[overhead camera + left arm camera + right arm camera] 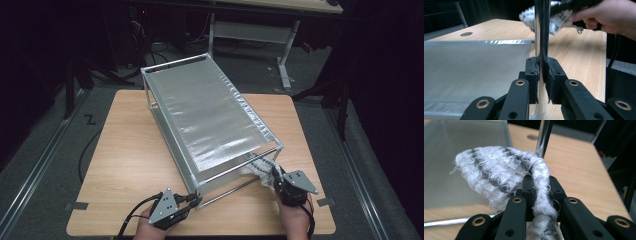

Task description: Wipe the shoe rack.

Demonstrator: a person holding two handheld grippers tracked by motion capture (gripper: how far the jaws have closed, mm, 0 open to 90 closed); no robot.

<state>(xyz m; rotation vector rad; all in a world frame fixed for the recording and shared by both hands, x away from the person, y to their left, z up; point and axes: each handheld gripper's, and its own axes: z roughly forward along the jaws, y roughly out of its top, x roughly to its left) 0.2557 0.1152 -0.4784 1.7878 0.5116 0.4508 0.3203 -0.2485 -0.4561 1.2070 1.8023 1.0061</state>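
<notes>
From the high view I see my left gripper [192, 200] clamped on the near corner post of the metal rack [210, 115], which sits slantwise on the table [125, 165], while my right gripper [276, 176] holds a white cloth [257, 170] just beyond its fingers, against the rack's near right corner. In the left gripper view my fingers [531, 75] are closed on the shiny post [539, 37], which runs straight up between them; the cloth [556, 23] and the other hand [609, 15] are farther off, past the post. In the right gripper view the fingers [527, 187] pinch a twisted fold of the striped cloth [491, 172], whose loose bulk flops left of them, the post [544, 140] just behind. I judge the risk is the small bite: rubbing hard could drag the cloth free, or shove the light rack if my left grip slips.
</notes>
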